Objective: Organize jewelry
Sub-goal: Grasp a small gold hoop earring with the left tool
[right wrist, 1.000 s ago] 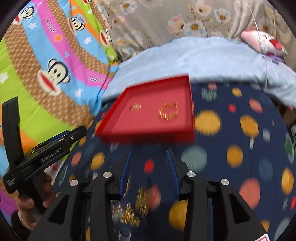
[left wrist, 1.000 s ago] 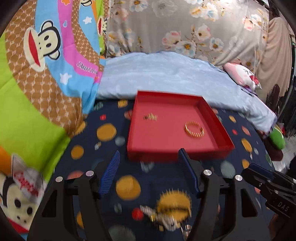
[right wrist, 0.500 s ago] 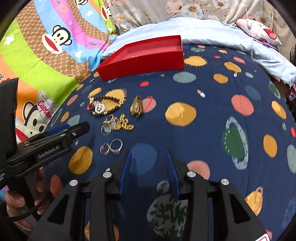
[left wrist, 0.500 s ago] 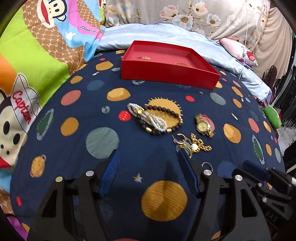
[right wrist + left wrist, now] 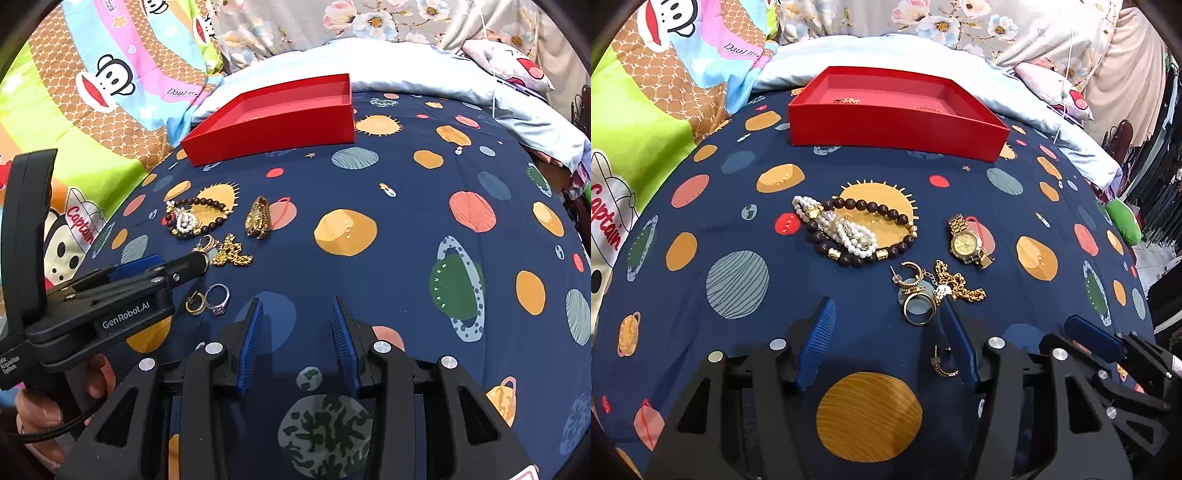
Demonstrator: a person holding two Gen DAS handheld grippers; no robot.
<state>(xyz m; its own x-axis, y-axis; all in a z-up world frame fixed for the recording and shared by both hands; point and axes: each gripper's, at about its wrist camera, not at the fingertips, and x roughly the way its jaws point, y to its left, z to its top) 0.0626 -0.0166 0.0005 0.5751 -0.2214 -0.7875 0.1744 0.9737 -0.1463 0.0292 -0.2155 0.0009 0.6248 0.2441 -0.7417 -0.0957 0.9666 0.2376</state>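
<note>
Both my grippers hang low over the near part of the planet-print bedspread (image 5: 746,236). Left gripper (image 5: 886,332): jaws spread wide, nothing between the blue pads (image 5: 816,343). Right gripper (image 5: 295,339): jaws also parted, empty, over bare cloth.

Nearest jewelry: a small gold hoop earring (image 5: 943,363), lying just inside my left gripper's right finger. In the right wrist view it sits touching a silver ring (image 5: 218,298) with a stone setting.

Just beyond my left fingertips: a plain gold ring (image 5: 919,308), a chunky gold hoop earring (image 5: 911,277) with its post sticking out, and a bunched gold chain (image 5: 958,287) carrying a small pale charm. These three lie close together, touching or nearly so.

Farther out, right of the cluster: a gold watch (image 5: 967,242), round pale-gold dial up, link band curled.

Left of the watch, on the sun print: a dark bead bracelet (image 5: 866,206) with gold spacer beads, looped open; a white pearl strand (image 5: 846,230) lies heaped across its left side.

Toward the far edge of the bedspread: a red tray (image 5: 894,127), shallow, square-walled. A small gold piece (image 5: 847,99) rests on its floor near the far left; another on the right is too faint to identify.
</note>
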